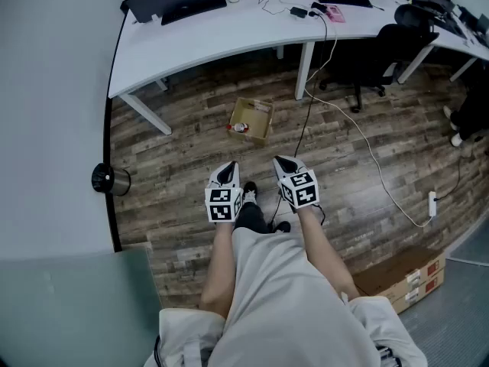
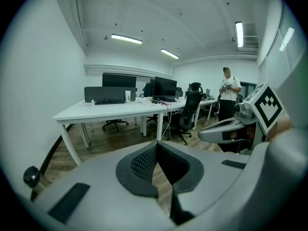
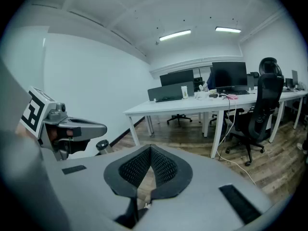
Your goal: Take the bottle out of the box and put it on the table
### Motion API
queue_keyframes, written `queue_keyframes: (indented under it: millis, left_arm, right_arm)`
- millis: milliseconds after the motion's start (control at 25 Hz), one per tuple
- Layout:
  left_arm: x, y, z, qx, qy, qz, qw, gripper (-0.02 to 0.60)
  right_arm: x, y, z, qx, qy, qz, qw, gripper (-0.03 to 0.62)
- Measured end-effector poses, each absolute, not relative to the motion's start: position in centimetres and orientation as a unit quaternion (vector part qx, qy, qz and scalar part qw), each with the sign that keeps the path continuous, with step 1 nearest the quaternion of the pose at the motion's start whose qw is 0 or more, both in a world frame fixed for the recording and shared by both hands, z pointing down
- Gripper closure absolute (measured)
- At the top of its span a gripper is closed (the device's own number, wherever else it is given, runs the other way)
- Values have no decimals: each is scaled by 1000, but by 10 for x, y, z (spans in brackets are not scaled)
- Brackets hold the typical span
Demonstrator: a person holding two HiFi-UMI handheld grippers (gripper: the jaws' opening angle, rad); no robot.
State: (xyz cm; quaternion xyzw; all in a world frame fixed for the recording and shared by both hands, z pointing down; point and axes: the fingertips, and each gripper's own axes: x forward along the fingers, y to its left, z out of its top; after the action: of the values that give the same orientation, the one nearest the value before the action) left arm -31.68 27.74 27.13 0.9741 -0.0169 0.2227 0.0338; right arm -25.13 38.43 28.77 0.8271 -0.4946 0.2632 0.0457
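An open cardboard box [image 1: 258, 112] sits on the wooden floor in front of the white curved table [image 1: 229, 29]. At the box's near left corner lies a small bottle [image 1: 238, 128] with red on it. I hold both grippers side by side at waist height, well short of the box and pointing toward it. The left gripper [image 1: 227, 173] [image 2: 157, 143] has its tips together with nothing between them. The right gripper [image 1: 285, 164] [image 3: 150, 147] is shut and empty too. Neither gripper view shows the box or the bottle.
A black office chair [image 1: 367, 52] stands at the table's right. A white cable [image 1: 367, 151] runs over the floor to a power strip [image 1: 432, 202]. Stacked cartons [image 1: 405, 277] lie at the lower right. A black round object [image 1: 107, 179] sits by the left wall. A person [image 2: 228, 90] stands far off.
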Motion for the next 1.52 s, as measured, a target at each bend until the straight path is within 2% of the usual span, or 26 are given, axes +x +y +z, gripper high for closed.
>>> queue_keyframes:
  millis: [360,600,880,1520]
  left_arm:
    - [-317,275,276,973,-23,226,36,567]
    - [-307,257,278,972,-28,231,39,568]
    - [-246,236,275,974,-20,221,53,568]
    - [-85,166,279,972,4,220,87,567]
  right_arm:
    - [-248,383,295,824,-497,267,44,556]
    - [-231,374,293,831,-487,267,10,556]
    - [-187,365,290,831,-488,268,5,556]
    - [-63,318,317,809,-495,314,49,556]
